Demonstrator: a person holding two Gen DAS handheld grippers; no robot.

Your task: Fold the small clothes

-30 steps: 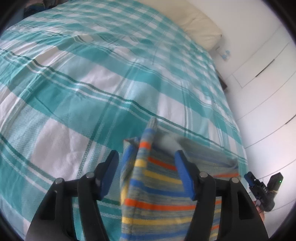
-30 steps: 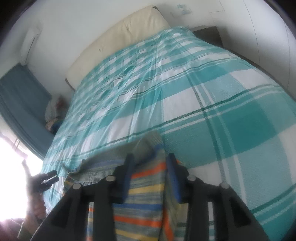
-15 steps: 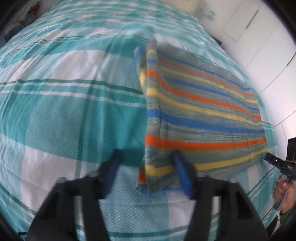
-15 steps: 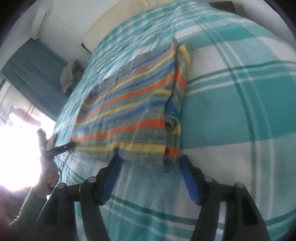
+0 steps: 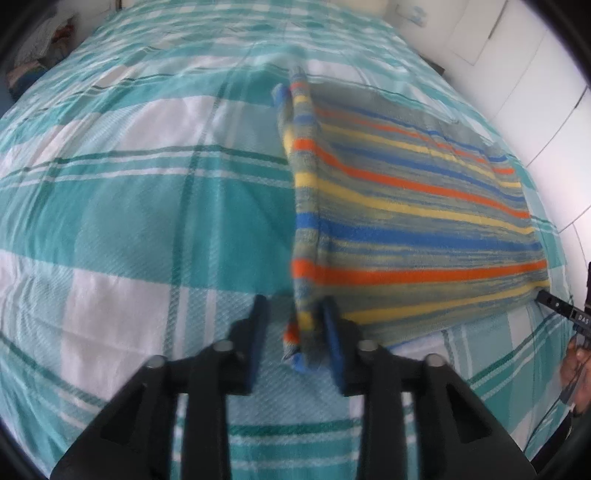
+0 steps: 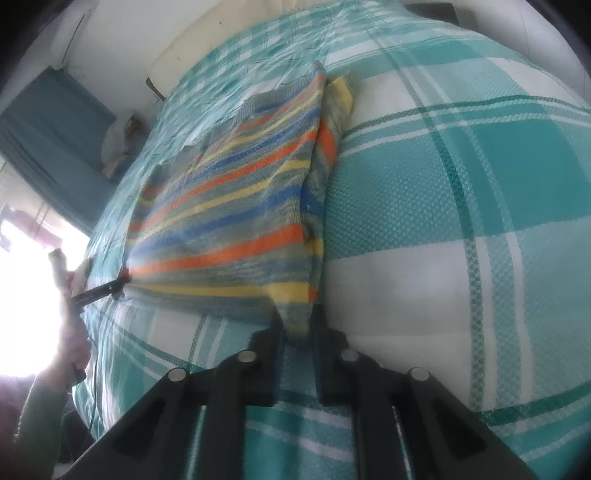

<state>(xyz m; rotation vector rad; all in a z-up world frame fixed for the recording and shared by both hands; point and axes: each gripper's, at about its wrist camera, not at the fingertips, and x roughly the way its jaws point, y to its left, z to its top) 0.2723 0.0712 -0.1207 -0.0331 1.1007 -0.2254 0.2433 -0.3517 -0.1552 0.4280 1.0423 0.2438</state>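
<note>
A striped sweater (image 5: 413, 221) in grey, blue, orange and yellow lies flat on the teal plaid bedspread (image 5: 147, 206). It also shows in the right wrist view (image 6: 236, 221). My left gripper (image 5: 295, 332) has its jaws narrowed around the sweater's near left corner. My right gripper (image 6: 297, 325) has its jaws close together on the sweater's near right corner. The right gripper also shows at the sweater's far corner in the left wrist view (image 5: 554, 302), and the left gripper in the right wrist view (image 6: 118, 284).
A cream headboard cushion (image 6: 221, 33) runs along the far end of the bed. White wardrobe doors (image 5: 517, 55) stand to the right. A teal curtain (image 6: 55, 140) and a bright window are on the left. A bag of items (image 6: 118, 144) sits beside the bed.
The sweater went from held up to lying flat on the bed. Both grippers opened wide half a second ago and now have narrowed on its near corners.
</note>
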